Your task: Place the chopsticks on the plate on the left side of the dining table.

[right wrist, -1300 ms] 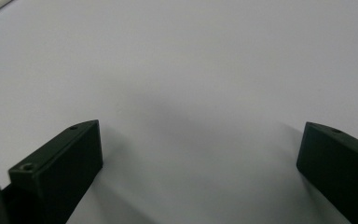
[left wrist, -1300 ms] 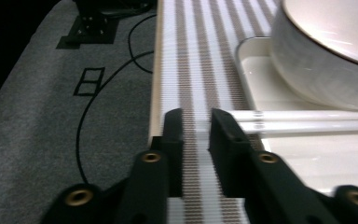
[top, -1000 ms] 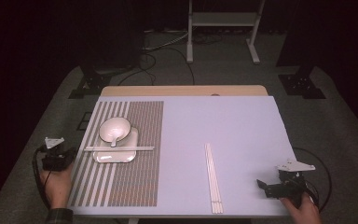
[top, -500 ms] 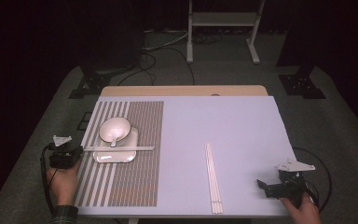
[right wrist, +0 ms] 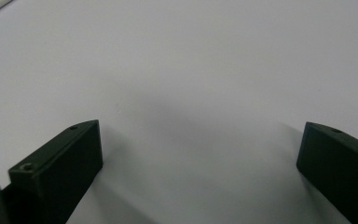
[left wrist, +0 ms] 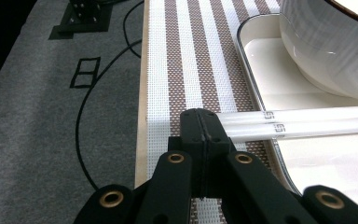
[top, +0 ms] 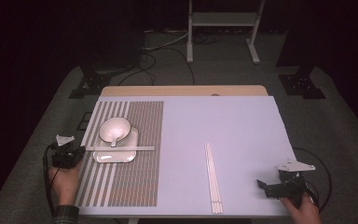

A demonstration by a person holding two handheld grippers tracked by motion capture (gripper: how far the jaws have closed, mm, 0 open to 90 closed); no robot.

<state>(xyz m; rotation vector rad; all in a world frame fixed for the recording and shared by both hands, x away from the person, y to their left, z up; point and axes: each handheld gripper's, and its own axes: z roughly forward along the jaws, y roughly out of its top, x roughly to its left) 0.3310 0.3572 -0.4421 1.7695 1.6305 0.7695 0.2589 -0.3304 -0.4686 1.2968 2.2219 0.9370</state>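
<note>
Two pairs of white chopsticks are on the table: one pair lies across the near part of the plate on the striped placemat at the left, just near of the bowl with its spoon; the other pair lies loose on the bare lilac cloth, right of centre. My left gripper sits at the left edge of the placemat with its jaws pressed together on nothing, their tips right at the left ends of the placed chopsticks, touching or nearly so. My right gripper rests at the near right corner, jaws spread wide over bare cloth. I judge the left setting about done; the loose pair is not yet handled, and no dishes stand near it
</note>
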